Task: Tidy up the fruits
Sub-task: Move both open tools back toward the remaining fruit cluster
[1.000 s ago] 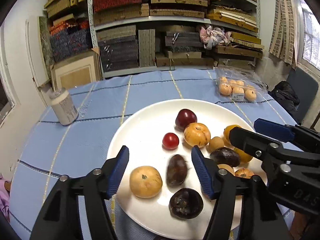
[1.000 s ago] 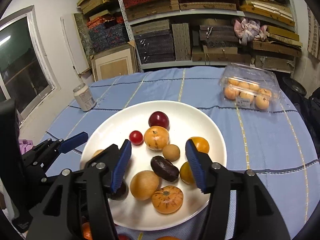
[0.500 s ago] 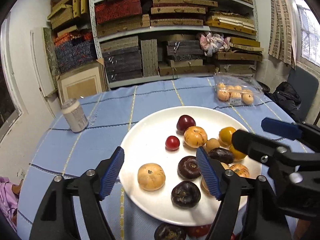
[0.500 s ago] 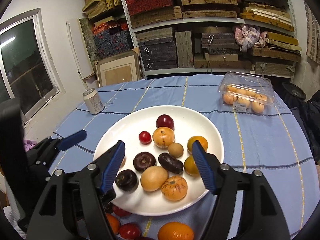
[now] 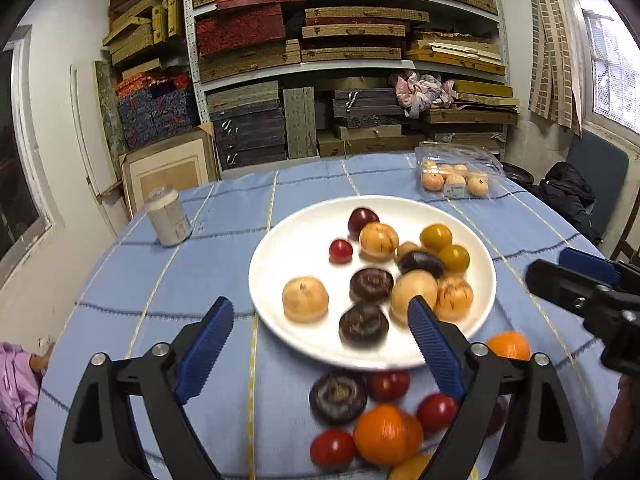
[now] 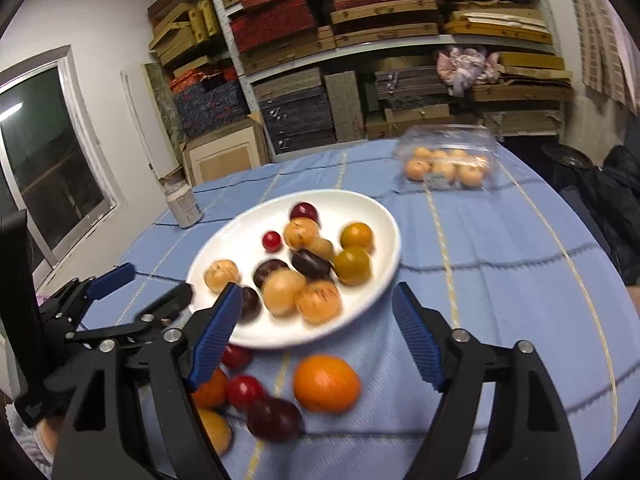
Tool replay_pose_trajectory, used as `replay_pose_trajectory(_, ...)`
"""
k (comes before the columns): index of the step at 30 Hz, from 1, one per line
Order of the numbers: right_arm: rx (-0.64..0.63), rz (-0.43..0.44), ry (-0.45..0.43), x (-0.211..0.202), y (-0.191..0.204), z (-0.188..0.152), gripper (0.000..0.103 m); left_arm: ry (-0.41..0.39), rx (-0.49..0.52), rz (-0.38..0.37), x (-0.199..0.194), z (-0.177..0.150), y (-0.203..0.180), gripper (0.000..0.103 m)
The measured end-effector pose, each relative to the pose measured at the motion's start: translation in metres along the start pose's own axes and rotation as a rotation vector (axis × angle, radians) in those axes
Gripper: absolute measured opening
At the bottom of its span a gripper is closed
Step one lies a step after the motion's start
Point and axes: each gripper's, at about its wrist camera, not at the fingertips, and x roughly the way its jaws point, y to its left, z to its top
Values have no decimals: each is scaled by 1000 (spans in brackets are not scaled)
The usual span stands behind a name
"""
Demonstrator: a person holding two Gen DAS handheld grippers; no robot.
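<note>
A white plate (image 5: pixel 280 264) on the blue cloth holds several fruits: tan, dark purple, yellow and red ones. More fruit lies loose on the cloth in front of it, among them an orange (image 6: pixel 326 382), a dark purple fruit (image 5: pixel 338 396) and red tomatoes (image 6: pixel 244 392). My left gripper (image 5: pixel 319 306) hovers over the plate's near rim, jaws opening, nothing gripped. My right gripper (image 6: pixel 317 292) hangs above the loose fruit, jaws also opening and empty. Each gripper shows at the side of the other's view: the right gripper (image 5: pixel 550 266), the left gripper (image 6: pixel 156 280).
A clear plastic box (image 5: pixel 456 178) of small orange fruits sits at the far right of the table. A grey can (image 5: pixel 168 216) stands at the far left. Shelves packed with boxes fill the wall behind. A dark chair stands to the right.
Both grippers pulled back from over the plate toward the table's near edge and their jaws widened. The dark fruit once between the left jaws now lies on the plate. Loose fruit came into view.
</note>
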Motion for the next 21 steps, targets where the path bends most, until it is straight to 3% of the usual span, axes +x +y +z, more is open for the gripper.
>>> replay_pose_trajectory(6, 73, -7, 42, -15, -26, -32, 81, 28, -55, -1, -19, -31, 17, 97)
replay_pose_trajectory(13, 45, -14, 79, -30, -28, -61, 87, 92, -151, -49, -44, -73, 37, 97)
replay_pose_trajectory(18, 7, 3, 90, -37, -19, -73, 88, 120, -125, -70, -58, -90, 31, 98)
replay_pose_trajectory(21, -18, -4, 93, -39, -11, -74, 91, 150, -48, -77, -61, -100, 13, 98)
